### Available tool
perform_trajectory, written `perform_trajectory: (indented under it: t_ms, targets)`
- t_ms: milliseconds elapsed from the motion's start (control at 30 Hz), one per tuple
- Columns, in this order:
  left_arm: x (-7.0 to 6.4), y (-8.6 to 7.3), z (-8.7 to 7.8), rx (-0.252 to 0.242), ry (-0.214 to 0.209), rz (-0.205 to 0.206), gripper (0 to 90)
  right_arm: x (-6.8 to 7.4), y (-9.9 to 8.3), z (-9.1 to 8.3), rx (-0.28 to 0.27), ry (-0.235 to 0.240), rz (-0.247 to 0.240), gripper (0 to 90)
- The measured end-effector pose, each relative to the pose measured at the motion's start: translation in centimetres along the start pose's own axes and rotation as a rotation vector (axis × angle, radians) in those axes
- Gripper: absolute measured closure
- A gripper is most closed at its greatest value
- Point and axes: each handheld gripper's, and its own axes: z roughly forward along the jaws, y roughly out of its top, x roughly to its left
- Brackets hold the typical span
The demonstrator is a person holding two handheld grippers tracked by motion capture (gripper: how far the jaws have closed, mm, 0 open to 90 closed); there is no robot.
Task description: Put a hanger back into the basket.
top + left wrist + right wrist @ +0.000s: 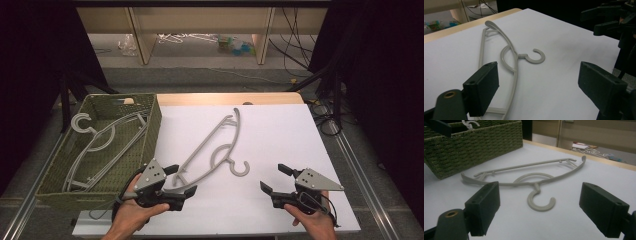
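Grey plastic hanger lay mid-desk while you had the left gripper gaping around its near end and the right gripper released, one hanger already in the basket.

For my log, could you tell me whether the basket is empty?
No; the basket already holds one hanger lying flat inside.

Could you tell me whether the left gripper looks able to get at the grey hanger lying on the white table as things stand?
Probably yes: the left gripper is open right at the near end of the hanger, which lies flat, with nothing between them.
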Motion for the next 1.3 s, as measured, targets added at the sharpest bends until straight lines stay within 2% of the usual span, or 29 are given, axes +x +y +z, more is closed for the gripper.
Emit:
perform_trajectory:
  t_ms: [100,367,500,533,567,633,733,767,833,867,933,1100,1167,1233,1300]
  targets:
    - [0.0,-0.4,0.6,0.022,0.0,0.006,17.0,0.0,-0.1,0.0,-0.014,-0.008,0.003,17.8]
    - [-0.5,-0.7,1.8,0.069,0.0,0.023,17.9,0.1,0.0,0.0,0.005,-0.003,-0.003,17.8]
    - [-0.8,-0.6,3.2,0.092,-0.008,0.046,18.4,0.2,0.0,0.0,0.001,-0.008,-0.005,17.8]
    - [-0.9,-0.5,3.6,0.098,-0.009,0.05,18.5,0.2,-0.1,0.2,-0.016,0.002,0.003,17.8]
    - [-0.9,-0.5,4.0,0.105,-0.008,0.06,18.5,0.1,0.0,0.0,0.007,-0.004,-0.003,17.8]
    - [-0.8,-0.3,4.8,0.116,-0.005,0.052,18.4,0.2,0.0,0.0,-0.002,0.0,-0.003,17.8]
    - [-0.6,-0.2,6.0,0.132,0.004,0.062,18.5,0.3,-0.1,0.0,-0.002,-0.005,-0.008,17.8]
    - [-0.5,-0.1,6.4,0.138,-0.007,0.064,18.6,0.3,-0.1,0.0,0.002,-0.003,-0.01,17.8]
    - [-0.3,-0.1,7.2,0.168,-0.009,0.092,18.4,0.3,0.0,-0.1,0.017,-0.002,-0.014,17.8]
    - [-0.3,-0.2,7.7,0.18,-0.007,0.096,18.5,0.3,0.0,0.0,0.002,0.0,-0.012,17.8]
    - [-0.2,-0.2,8.6,0.216,-0.004,0.139,19.1,0.2,0.0,0.1,0.006,0.003,-0.014,17.8]
    - [0.6,-0.3,10.6,0.269,0.016,0.126,19.7,0.3,-0.1,0.2,0.001,-0.002,-0.012,17.8]
    - [1.1,-0.3,11.4,0.296,0.016,0.136,22.1,0.3,-0.1,0.2,0.002,-0.005,-0.011,17.8]
    - [1.6,-0.4,12.1,0.338,0.032,0.111,23.6,0.4,0.0,0.2,0.006,0.001,-0.008,17.9]
    - [1.9,-0.6,12.7,0.354,0.039,0.095,24.5,0.4,-0.1,0.2,0.003,0.001,-0.013,17.9]
